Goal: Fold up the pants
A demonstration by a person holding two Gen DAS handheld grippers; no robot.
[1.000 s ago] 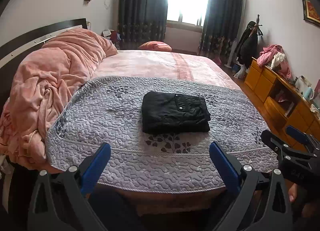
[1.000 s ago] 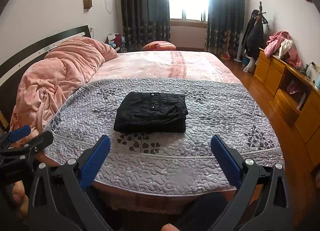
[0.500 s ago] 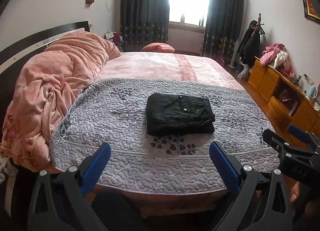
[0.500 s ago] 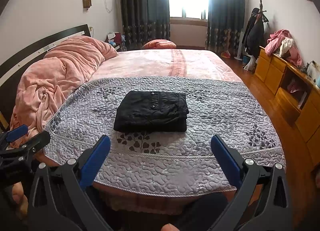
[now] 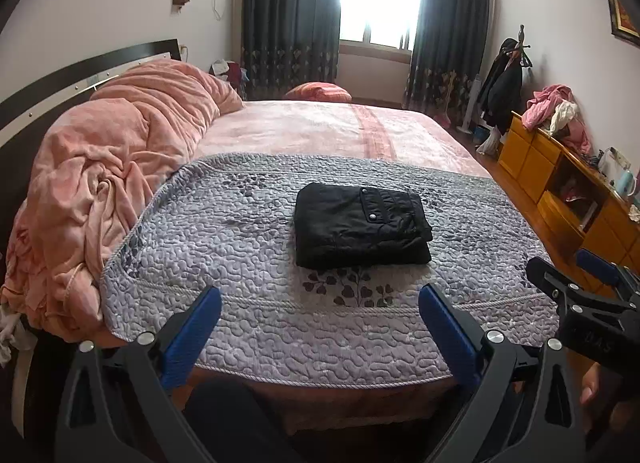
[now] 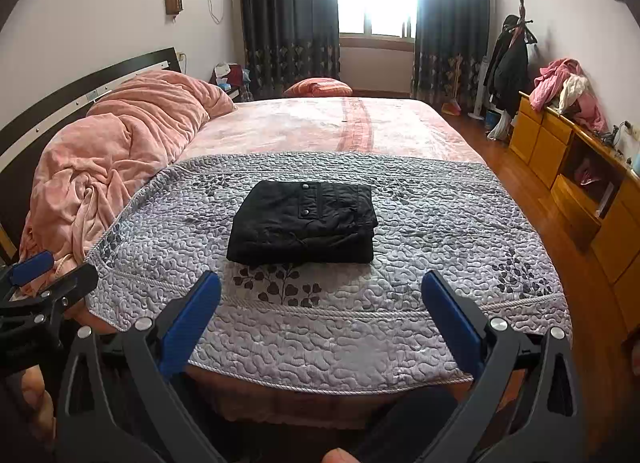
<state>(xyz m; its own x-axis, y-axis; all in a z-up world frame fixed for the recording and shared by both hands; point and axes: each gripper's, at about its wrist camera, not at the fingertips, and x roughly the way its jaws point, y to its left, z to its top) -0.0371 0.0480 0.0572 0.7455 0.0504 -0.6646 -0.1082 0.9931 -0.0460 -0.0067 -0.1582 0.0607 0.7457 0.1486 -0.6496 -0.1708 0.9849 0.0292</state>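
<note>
Black pants (image 5: 362, 225) (image 6: 304, 223) lie folded into a compact rectangle on the grey quilted cover (image 5: 240, 247) (image 6: 440, 231) of the bed, a snap pocket facing up. My left gripper (image 5: 320, 305) hangs open near the bed's front edge, short of the pants, with nothing between its blue pads. My right gripper (image 6: 322, 291) is likewise open and empty, held back from the pants. Each gripper shows at the side of the other's view: the right gripper (image 5: 576, 275) and the left gripper (image 6: 48, 275).
A crumpled pink blanket (image 5: 112, 167) (image 6: 112, 151) is heaped on the left by the dark headboard. A yellow wooden cabinet (image 5: 568, 183) (image 6: 580, 183) with clothes on top lines the right wall. A coat stand (image 6: 514, 63) and dark curtains stand at the back.
Both grippers have drawn slightly back and up from the bed, staying open. The folded pants have not moved.
</note>
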